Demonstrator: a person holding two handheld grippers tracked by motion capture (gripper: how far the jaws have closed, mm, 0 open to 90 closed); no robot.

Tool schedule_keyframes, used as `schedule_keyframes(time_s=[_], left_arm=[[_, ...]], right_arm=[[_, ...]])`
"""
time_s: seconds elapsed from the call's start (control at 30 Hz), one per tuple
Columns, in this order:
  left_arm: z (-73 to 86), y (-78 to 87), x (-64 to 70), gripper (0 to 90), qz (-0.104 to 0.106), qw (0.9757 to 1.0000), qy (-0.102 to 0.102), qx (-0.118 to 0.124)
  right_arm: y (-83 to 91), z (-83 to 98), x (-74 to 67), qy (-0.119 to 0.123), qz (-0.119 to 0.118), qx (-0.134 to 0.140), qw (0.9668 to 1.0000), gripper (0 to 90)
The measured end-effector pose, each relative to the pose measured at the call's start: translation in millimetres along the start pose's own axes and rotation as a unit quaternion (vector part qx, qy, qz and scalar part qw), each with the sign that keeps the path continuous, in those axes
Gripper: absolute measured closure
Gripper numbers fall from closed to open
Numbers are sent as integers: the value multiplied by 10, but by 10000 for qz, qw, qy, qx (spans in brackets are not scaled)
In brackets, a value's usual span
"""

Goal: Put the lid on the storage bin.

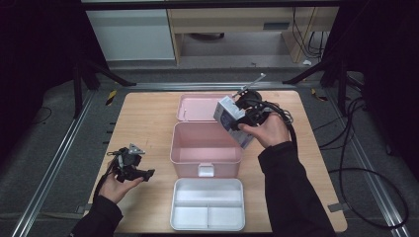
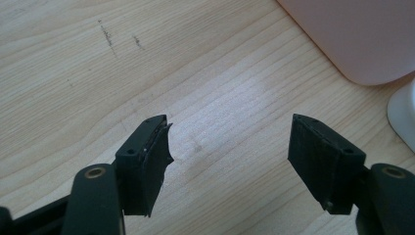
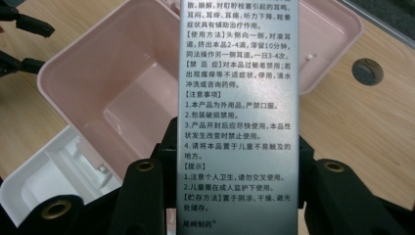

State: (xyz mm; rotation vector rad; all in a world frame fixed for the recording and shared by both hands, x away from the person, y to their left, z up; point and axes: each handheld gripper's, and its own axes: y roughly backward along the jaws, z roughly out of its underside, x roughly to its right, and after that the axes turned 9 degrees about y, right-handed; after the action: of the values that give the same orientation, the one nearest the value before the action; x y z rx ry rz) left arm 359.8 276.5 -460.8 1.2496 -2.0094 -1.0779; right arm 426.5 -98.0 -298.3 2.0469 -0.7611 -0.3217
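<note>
The right tongs (image 1: 236,118) are closed on a medicine carton (image 1: 232,120), a slim grey-silver box held up in the air above the far right corner of the open pink storage box (image 1: 206,148). In the right gripper view the carton (image 3: 238,117) stands lengthwise between the two black jaws, which press its two long sides, and its facing panel is covered from top to bottom with small black printed Chinese text set in bracketed headings and numbered lines, with a maker's name at the foot. From the high view its end face looks paler, with a bluish tint, and the carton sits tilted in the grip. The left tongs (image 1: 146,173) rest low over the wooden surface (image 1: 143,128) at the left, and in the left gripper view they (image 2: 230,147) stand wide apart with bare wood grain between the jaws. Just beyond them curves the rounded corner of the pink box (image 2: 362,39), and the edge of the white tray (image 2: 403,117) shows at the right. Counted on the surface: one pink storage box, deep, with a white latch on its near wall; one pink lid (image 1: 197,106) lying just behind it; one white insert tray (image 1: 207,204) with three compartments, set just in front of the box; and one carton, the one in the grip. There are two tongs, one in each hand, both arms in dark sleeves.
</note>
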Motion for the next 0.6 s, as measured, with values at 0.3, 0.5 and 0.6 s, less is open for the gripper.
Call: schedule_keyframes(time_s=[0.3, 0.5, 0.6], left_arm=[[4, -8, 5, 315, -6, 10000, -49, -24], [6, -8, 6, 317, -6, 10000, -52, -29], [6, -8, 10, 318, -6, 10000, -69, -34]], right_arm=[[-254, -243, -126, 282, -178, 14, 9994, 571], [-443, -328, -219, 471, -283, -56, 9985, 571], [-529, -343, -254, 560, -366, -145, 9977, 570]])
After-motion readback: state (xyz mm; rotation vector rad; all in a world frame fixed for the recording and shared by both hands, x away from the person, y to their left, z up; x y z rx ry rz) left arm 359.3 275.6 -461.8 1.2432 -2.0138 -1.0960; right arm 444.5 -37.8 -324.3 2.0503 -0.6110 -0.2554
